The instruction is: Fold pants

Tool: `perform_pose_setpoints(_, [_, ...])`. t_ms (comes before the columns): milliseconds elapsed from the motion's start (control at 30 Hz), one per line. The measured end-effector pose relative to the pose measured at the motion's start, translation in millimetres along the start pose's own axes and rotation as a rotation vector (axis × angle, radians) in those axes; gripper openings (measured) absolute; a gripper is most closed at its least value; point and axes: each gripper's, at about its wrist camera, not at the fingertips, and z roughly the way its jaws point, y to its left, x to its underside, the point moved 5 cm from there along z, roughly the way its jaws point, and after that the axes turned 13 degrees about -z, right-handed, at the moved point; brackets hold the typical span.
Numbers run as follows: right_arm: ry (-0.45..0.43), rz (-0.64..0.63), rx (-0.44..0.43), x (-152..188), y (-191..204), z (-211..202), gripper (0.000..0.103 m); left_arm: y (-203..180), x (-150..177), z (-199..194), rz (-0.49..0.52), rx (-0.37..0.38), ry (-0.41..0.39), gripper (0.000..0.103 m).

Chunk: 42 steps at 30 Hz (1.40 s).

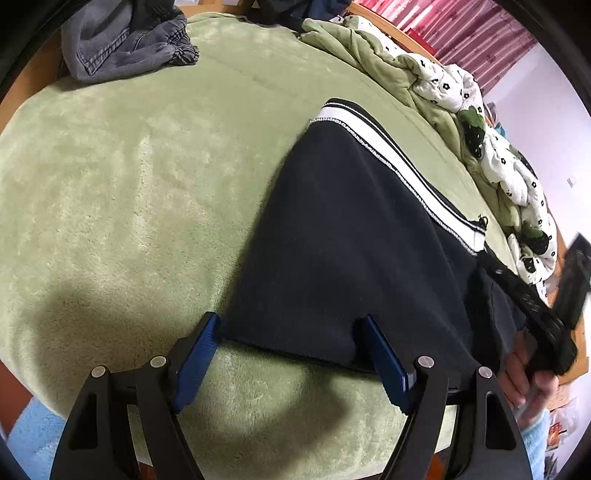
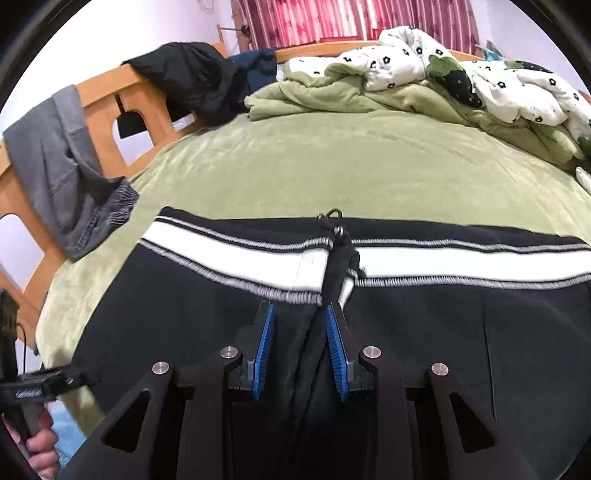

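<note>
Black pants [image 1: 351,240] with a white side stripe [image 1: 406,166] lie flat on the green blanket [image 1: 129,184]. My left gripper [image 1: 290,328] stands open over their near hem, one blue pad at the corner and the other on the cloth. In the right wrist view the pants [image 2: 166,314] fill the foreground, with the stripe [image 2: 443,262] running across and a drawstring [image 2: 334,218] with metal tips. My right gripper [image 2: 299,314] hovers open over a raised fold of black cloth, its pads apart. A hand [image 1: 517,373] holds the right gripper [image 1: 535,306] at the right edge.
Grey jeans [image 1: 122,40] lie bunched at the far left and hang over the wooden bed rail [image 2: 107,92]. A green and white flowered quilt [image 2: 443,62] is piled along the far side. Dark clothes [image 2: 192,74] hang on the rail. Red curtains [image 2: 332,18] are behind.
</note>
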Motion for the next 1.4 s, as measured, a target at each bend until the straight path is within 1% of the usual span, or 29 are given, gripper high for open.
perform_pose_setpoints(33, [0.012, -0.007, -0.011, -3, 0, 7, 0.029, 0, 0, 1, 0.006, -0.003, -0.001, 0.077])
perform_pose_setpoints(67, [0.036, -0.019, -0.004, -3, -1, 15, 0.021, -1, 0, 1, 0.016, -0.011, -0.003, 0.077])
perform_pose_setpoints(100, [0.06, -0.038, 0.027, -2, -3, 22, 0.013, -2, 1, 2, 0.021, -0.016, -0.005, 0.077])
perform_pose_setpoints(133, [0.063, -0.051, 0.055, 0, -5, 25, 0.008, -3, 1, 3, 0.031, -0.025, -0.009, 0.077])
perform_pose_setpoints(167, [0.051, -0.061, 0.053, 0, -6, 25, 0.007, -4, 0, 3, 0.036, -0.029, -0.01, 0.078])
perform_pose_setpoints(233, [-0.017, -0.037, 0.051, -4, -16, 15, 0.007, -5, 0, 4, 0.047, -0.037, -0.015, 0.079])
perform_pose_setpoints(267, [-0.046, 0.027, 0.025, -4, -25, 10, 0.004, -5, 0, 4, 0.047, -0.038, -0.018, 0.079])
perform_pose_setpoints(300, [-0.038, 0.07, 0.012, -2, -30, 12, 0.001, -7, -1, 4, 0.044, -0.037, -0.02, 0.079])
perform_pose_setpoints(333, [0.012, 0.098, 0.032, 4, -34, 20, 0.001, -7, -2, 3, 0.037, -0.031, -0.023, 0.078])
perform_pose_setpoints(400, [0.062, 0.055, 0.056, 13, -31, 29, 0.003, -6, -3, -2, 0.026, 0.004, -0.033, 0.078])
perform_pose_setpoints(467, [0.052, 0.027, 0.07, 15, -29, 21, 0.003, -4, -5, -4, 0.007, 0.043, -0.037, 0.077])
perform_pose_setpoints(500, [0.044, 0.038, 0.058, 16, -30, 13, 0.003, -3, -6, -2, -0.008, 0.055, -0.037, 0.077])
perform_pose_setpoints(567, [0.033, 0.084, 0.029, 19, -34, 0, 0.011, 2, -10, 1, -0.049, 0.075, -0.039, 0.076])
perform_pose_setpoints(600, [0.032, 0.102, 0.013, 23, -36, -11, 0.014, 3, -12, 2, -0.064, 0.073, -0.044, 0.071])
perform_pose_setpoints(633, [0.036, 0.099, 0.006, 27, -35, -19, 0.023, 3, -14, 2, -0.075, 0.062, -0.05, 0.067])
perform_pose_setpoints(667, [0.044, 0.087, 0.005, 30, -35, -26, 0.031, 3, -14, 2, -0.082, 0.055, -0.059, 0.066])
perform_pose_setpoints(700, [0.052, 0.067, 0.014, 36, -36, -35, 0.033, 2, -15, 0, -0.094, 0.043, -0.072, 0.058])
perform_pose_setpoints(733, [0.061, 0.044, 0.035, 42, -38, -43, 0.033, 2, -17, -1, -0.095, 0.031, -0.086, 0.042])
perform_pose_setpoints(800, [0.079, -0.006, 0.076, 53, -46, -60, 0.033, -9, -17, -10, -0.061, 0.008, -0.137, 0.026])
perform_pose_setpoints(833, [0.088, -0.025, 0.096, 58, -53, -67, 0.033, -19, -18, -15, -0.034, -0.003, -0.163, 0.02])
perform_pose_setpoints(900, [0.1, -0.06, 0.145, 69, -66, -84, 0.034, -54, -13, -32, 0.102, -0.07, -0.257, 0.018])
perform_pose_setpoints(933, [0.096, -0.067, 0.16, 74, -74, -92, 0.035, -67, -11, -37, 0.146, -0.084, -0.282, 0.017])
perform_pose_setpoints(1000, [0.077, -0.064, 0.179, 84, -89, -107, 0.035, -110, 0, -49, 0.263, -0.072, -0.322, 0.016])
perform_pose_setpoints(1033, [0.065, -0.057, 0.18, 89, -98, -113, 0.035, -139, 10, -53, 0.333, -0.052, -0.321, 0.016])
perform_pose_setpoints(1100, [0.038, -0.029, 0.18, 97, -112, -122, 0.036, -172, 28, -54, 0.413, 0.011, -0.288, 0.016])
perform_pose_setpoints(1133, [0.021, 0.005, 0.182, 104, -122, -128, 0.036, -195, 44, -51, 0.461, 0.068, -0.244, 0.016])
perform_pose_setpoints(1167, [0.006, 0.032, 0.182, 109, -129, -131, 0.036, -210, 57, -45, 0.494, 0.097, -0.205, 0.015])
perform_pose_setpoints(1267, [-0.056, 0.145, 0.173, 124, -153, -141, 0.036, -236, 89, -13, 0.553, 0.089, -0.112, 0.015])
perform_pose_setpoints(1400, [-0.048, 0.324, 0.127, 138, -185, -142, 0.036, -232, 116, 31, 0.553, 0.052, -0.019, 0.015])
